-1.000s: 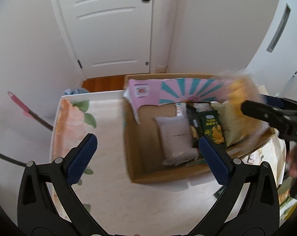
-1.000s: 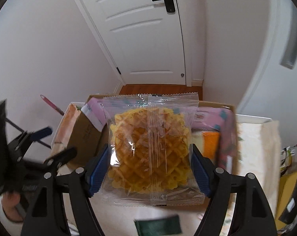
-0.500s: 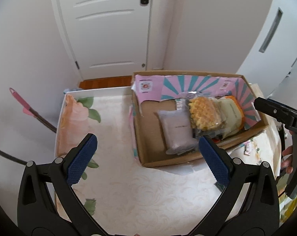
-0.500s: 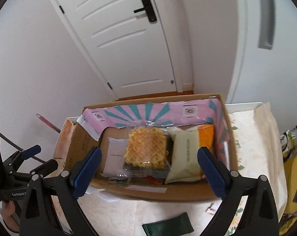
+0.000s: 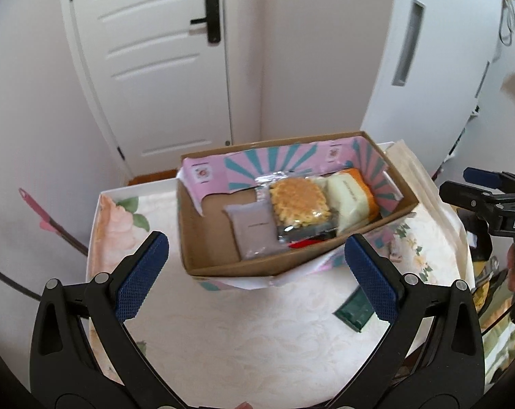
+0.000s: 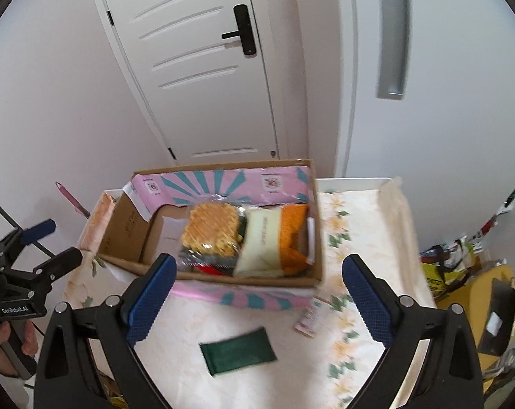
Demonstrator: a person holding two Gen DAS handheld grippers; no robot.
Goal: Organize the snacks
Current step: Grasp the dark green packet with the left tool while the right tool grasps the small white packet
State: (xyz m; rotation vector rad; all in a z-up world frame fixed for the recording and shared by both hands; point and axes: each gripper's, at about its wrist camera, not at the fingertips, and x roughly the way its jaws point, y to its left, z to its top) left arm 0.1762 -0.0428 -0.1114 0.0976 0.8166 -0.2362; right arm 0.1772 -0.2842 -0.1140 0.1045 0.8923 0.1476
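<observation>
Dark green packet (image 6: 238,349) lies flat on the worktop (image 6: 359,238) just ahead of the wide-open, empty right claw (image 6: 257,289), before the cardboard box (image 6: 223,279), so I would lower straight and pinch its short sides.

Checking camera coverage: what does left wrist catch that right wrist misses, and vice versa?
Left wrist only: the right gripper at the frame's right edge, open.

Right wrist only: the whole dark green packet on the tablecloth, a small pink packet by the box corner, and the left gripper, open.

Both: the cardboard box holding the waffle pack, pale pouch and grey pouch; the white door.
</observation>
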